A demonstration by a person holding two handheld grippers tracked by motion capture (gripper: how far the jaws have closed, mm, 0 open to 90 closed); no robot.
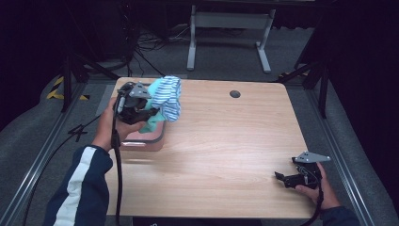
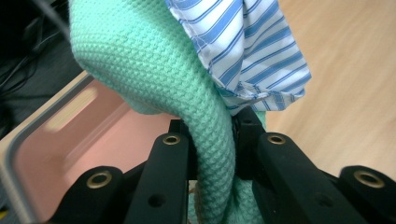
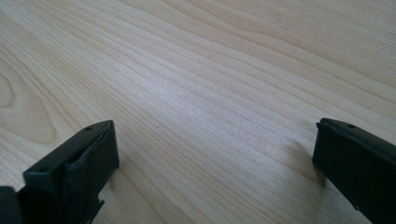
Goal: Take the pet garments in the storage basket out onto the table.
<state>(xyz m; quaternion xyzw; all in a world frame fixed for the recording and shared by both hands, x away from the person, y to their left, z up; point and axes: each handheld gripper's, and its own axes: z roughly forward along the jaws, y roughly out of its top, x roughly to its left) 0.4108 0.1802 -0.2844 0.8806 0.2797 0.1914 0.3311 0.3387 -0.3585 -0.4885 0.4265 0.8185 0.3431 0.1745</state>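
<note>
Green knitted cloth (image 2: 154,65) hangs bunched with a blue-and-white striped shirt (image 1: 169,96) at the far left of the worktop (image 1: 226,141), lifted above a pink bin with a grey rim (image 1: 153,140). The left tongs (image 1: 143,113) are clamped tight on the green knit, the striped fabric draped just beside it over the jaws. At the near right, the right tongs (image 1: 284,179) rest low over bare wood, jaws spread wide, holding nothing.

Navy sleeve (image 1: 80,188), white stripe; black tools.
</note>
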